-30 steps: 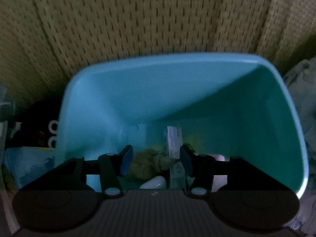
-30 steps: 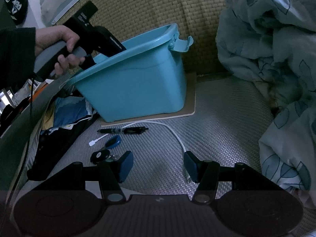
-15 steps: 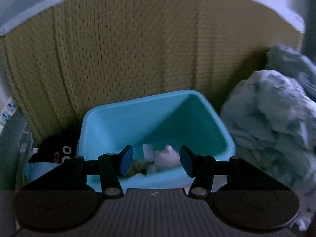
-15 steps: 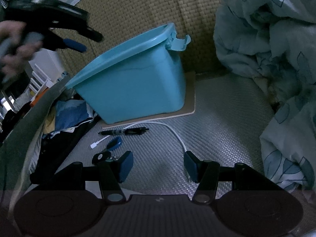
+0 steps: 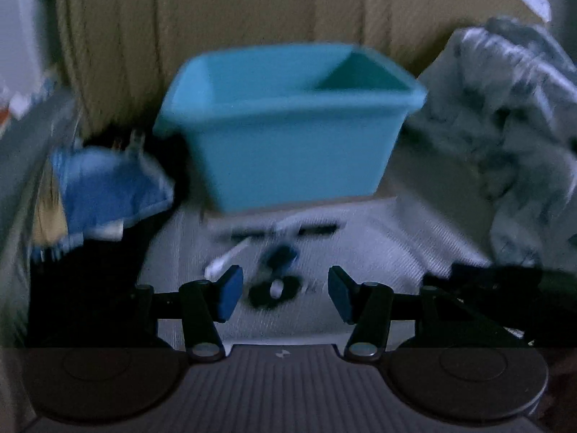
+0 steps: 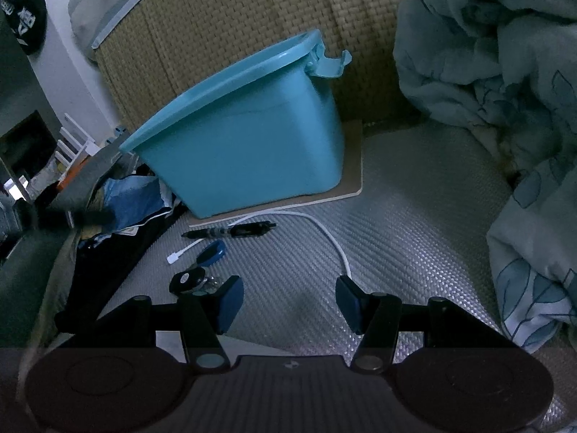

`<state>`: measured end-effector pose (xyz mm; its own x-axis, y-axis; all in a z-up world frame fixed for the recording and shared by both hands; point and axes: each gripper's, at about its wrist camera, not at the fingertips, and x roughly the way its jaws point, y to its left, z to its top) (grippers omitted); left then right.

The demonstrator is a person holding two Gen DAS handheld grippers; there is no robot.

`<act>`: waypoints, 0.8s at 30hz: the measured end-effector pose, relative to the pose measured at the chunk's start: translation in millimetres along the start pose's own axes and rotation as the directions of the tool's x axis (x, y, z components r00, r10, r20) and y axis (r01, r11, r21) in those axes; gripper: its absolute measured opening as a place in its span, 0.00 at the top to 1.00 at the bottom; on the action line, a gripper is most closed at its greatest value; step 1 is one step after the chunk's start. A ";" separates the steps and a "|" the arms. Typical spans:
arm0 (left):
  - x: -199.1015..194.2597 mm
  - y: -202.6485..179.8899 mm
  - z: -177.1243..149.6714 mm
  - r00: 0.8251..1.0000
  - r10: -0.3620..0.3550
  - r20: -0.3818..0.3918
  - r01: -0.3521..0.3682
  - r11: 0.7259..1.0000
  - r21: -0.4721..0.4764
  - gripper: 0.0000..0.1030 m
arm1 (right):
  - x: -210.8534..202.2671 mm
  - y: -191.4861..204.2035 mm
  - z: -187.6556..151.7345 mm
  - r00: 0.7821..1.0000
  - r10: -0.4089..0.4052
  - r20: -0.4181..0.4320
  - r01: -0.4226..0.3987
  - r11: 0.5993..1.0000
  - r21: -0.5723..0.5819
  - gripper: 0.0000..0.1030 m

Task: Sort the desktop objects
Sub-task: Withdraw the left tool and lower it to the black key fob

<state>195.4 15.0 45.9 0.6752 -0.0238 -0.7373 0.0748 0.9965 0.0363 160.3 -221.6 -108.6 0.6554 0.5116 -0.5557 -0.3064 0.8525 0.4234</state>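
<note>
Left tool (image 5: 285, 290) open and empty, black key fob (image 5: 274, 290) lying on the woven mat directly ahead between its jaws, teal bin (image 5: 288, 144) beyond; fob looks light, rigid, slippery: grip across its flat sides.

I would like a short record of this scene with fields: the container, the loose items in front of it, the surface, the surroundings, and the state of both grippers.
container: teal plastic bin, upright on a thin board
loose items: white cable, black pen-shaped item, blue tag, black key fob, all on the mat in front of the bin
surface: grey woven mat
surroundings: leaf-print quilt to the right, woven panel behind the bin
left gripper: open, empty, above the key fob
right gripper: open, empty
</note>
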 end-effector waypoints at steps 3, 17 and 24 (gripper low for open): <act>15.7 5.1 -14.8 0.999 0.031 -0.020 -0.031 0.999 -0.022 0.45 | -0.6 1.1 0.6 1.000 0.000 0.001 0.000 1.000 -0.003 0.41; 52.6 5.1 -29.4 0.995 0.094 -0.016 -0.095 0.995 -0.035 0.40 | -5.6 2.0 4.5 1.000 0.025 0.017 -0.025 1.000 0.014 0.41; 65.1 2.9 -34.9 0.995 0.091 -0.031 -0.093 0.994 -0.051 0.37 | -3.7 1.0 4.2 1.000 0.020 0.014 -0.020 1.000 0.024 0.41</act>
<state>214.0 19.2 -25.6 0.6560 0.0698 -0.7515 -0.0258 0.9972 0.0702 160.5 -223.1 -103.1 0.6585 0.5270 -0.5373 -0.3030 0.8391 0.4517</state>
